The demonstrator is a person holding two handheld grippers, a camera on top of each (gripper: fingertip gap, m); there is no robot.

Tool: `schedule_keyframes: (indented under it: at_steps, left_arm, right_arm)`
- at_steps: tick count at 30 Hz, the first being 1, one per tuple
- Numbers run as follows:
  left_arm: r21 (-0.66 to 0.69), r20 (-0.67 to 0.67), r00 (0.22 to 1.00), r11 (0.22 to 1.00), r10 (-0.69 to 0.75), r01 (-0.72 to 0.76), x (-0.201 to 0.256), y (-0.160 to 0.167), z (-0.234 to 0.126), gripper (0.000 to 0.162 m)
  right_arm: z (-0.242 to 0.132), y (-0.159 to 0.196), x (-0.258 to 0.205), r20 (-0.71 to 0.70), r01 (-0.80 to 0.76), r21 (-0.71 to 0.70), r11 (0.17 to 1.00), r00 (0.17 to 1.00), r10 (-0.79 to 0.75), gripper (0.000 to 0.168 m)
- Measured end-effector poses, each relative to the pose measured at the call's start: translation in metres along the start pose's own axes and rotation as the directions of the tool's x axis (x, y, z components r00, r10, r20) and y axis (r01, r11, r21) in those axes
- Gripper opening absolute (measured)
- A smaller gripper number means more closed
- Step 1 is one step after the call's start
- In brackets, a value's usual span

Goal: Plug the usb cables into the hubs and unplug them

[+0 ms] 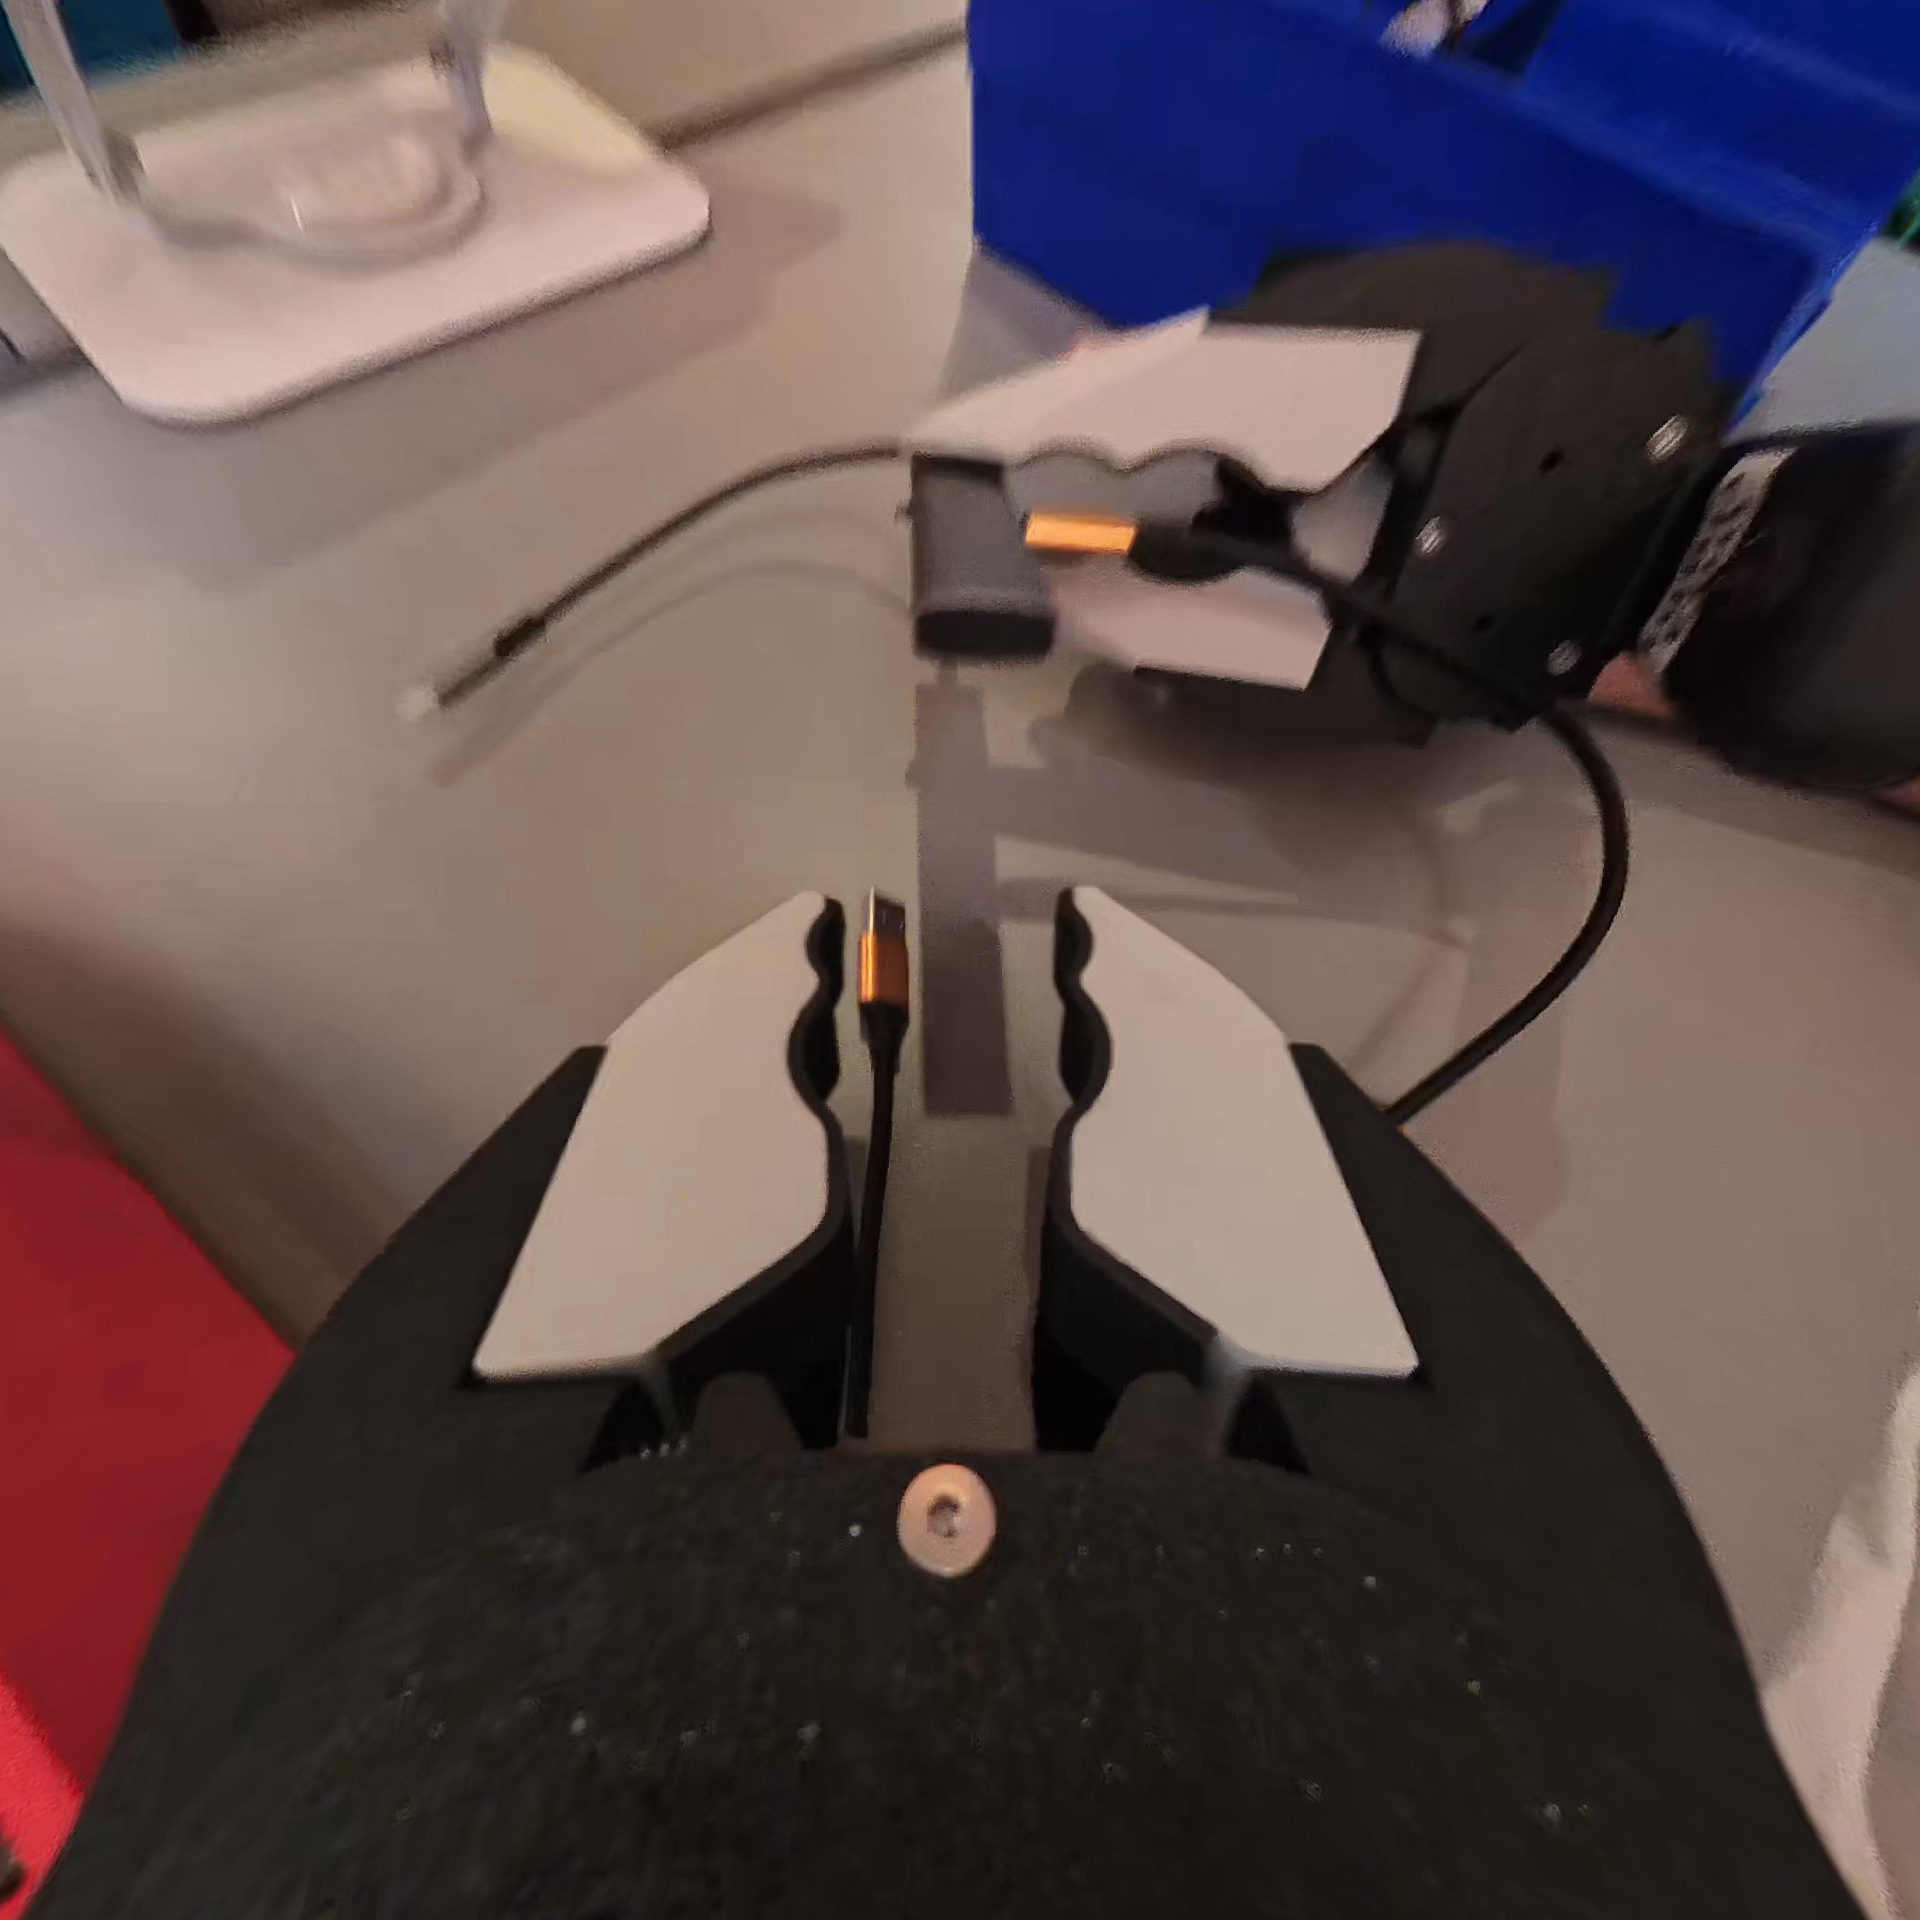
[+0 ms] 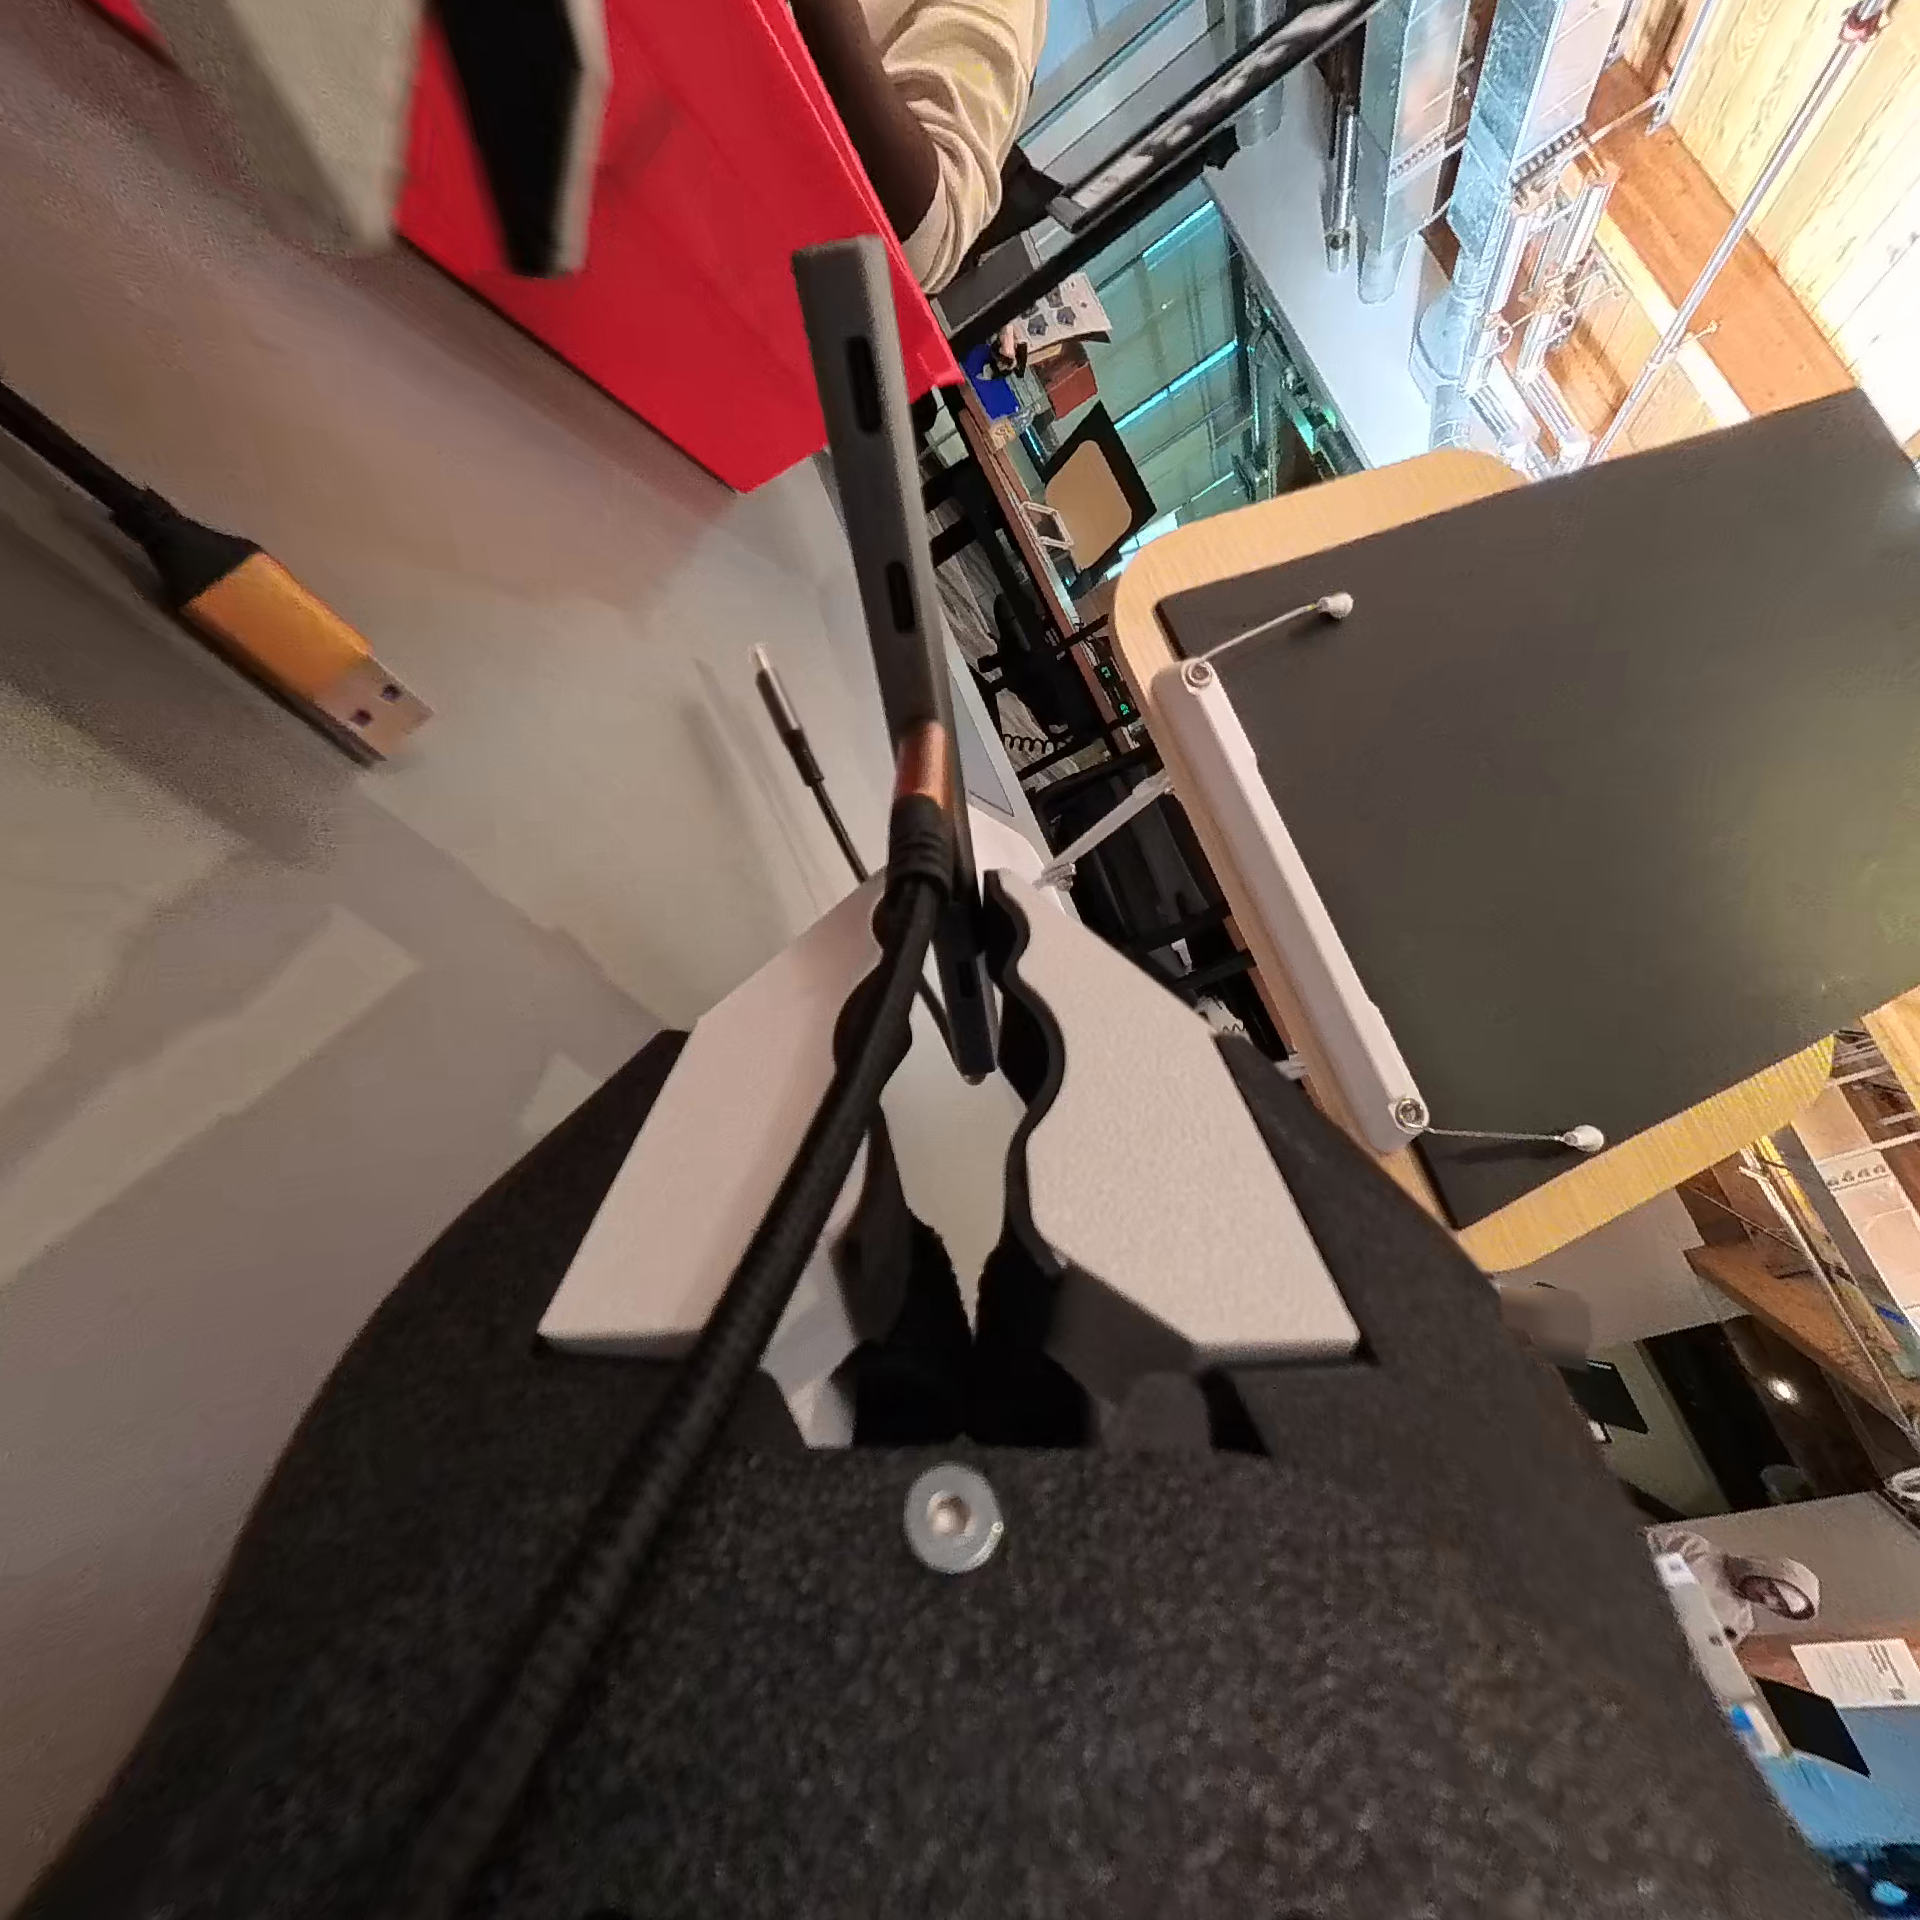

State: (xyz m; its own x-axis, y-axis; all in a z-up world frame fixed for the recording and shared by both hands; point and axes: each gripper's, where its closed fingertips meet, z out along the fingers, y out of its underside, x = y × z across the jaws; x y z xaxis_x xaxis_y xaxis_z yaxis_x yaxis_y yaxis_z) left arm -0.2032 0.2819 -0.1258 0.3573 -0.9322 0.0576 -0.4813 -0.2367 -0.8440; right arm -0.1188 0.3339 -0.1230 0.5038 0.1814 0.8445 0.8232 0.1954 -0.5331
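Here, in the left wrist view, the left gripper (image 1: 940,925) is wide open over the grey counter (image 1: 312,935). A loose orange plug (image 1: 881,956) lies between its fingers, close to the left one, and nothing squeezes it. The plug's tip points straight ahead at the grey hub (image 1: 977,571), which the right gripper (image 1: 1174,520) holds farther off, a bit to the right. The hub is a slim dark bar with a second orange plug (image 1: 1081,535) in its side. A thin wire (image 1: 644,561) lies on the counter to the left. In the right wrist view, the right gripper (image 2: 961,894) is shut tight on the near end of the hub (image 2: 883,488), which points away along the fingers. Its narrow edge has small slots. A black cord (image 2: 831,1143) runs back over the gripper, and the loose plug (image 2: 291,644) is off to the left.
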Motion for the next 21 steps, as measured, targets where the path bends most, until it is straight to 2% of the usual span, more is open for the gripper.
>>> schedule_keyframes:
  at_steps: [3,4,7,10,13,15,17,21]
  left_arm:
    - [0.040,0.029,0.993,0.993,0.113,-0.114,0.006,-0.015,0.003,0.057]
    - [0.032,0.030,0.989,0.989,0.141,-0.142,0.009,-0.016,0.005,0.058]
    - [0.048,-0.009,0.989,0.988,0.148,-0.147,0.020,-0.020,0.008,0.053]
    - [0.022,0.009,0.989,0.989,0.148,-0.148,0.016,-0.015,0.010,0.046]
    - [-0.002,0.070,0.962,0.964,0.265,-0.265,0.009,-0.011,0.009,0.043]
    - [-0.035,0.120,0.900,0.908,0.419,-0.418,0.006,-0.008,0.008,0.045]
    - [-0.046,0.157,0.817,0.831,0.555,-0.555,0.008,-0.008,0.006,0.045]
    - [-0.030,0.321,0.530,0.567,0.785,-0.823,0.011,-0.022,0.000,0.029]
  right_arm:
    - [-0.003,-0.008,-0.005,0.018,0.008,0.032,0.999,1.000,-0.009,0.009]
    - [-0.003,-0.009,-0.007,0.020,0.017,0.037,0.999,1.000,-0.018,0.009]
    - [-0.002,-0.010,-0.014,0.035,0.063,0.035,0.997,0.997,-0.064,0.008]
    - [-0.003,-0.013,-0.020,0.046,0.099,0.052,0.994,0.994,-0.101,0.009]
    - [-0.004,-0.015,-0.024,0.067,0.097,0.062,0.993,0.993,-0.101,0.009]
    - [-0.006,-0.016,-0.023,0.087,0.054,0.069,0.996,0.994,-0.060,0.009]
    - [-0.009,-0.020,-0.032,0.174,-0.013,0.096,0.995,0.985,-0.004,0.009]
    - [-0.014,-0.026,-0.038,0.280,-0.049,0.076,0.996,0.960,0.026,0.009]
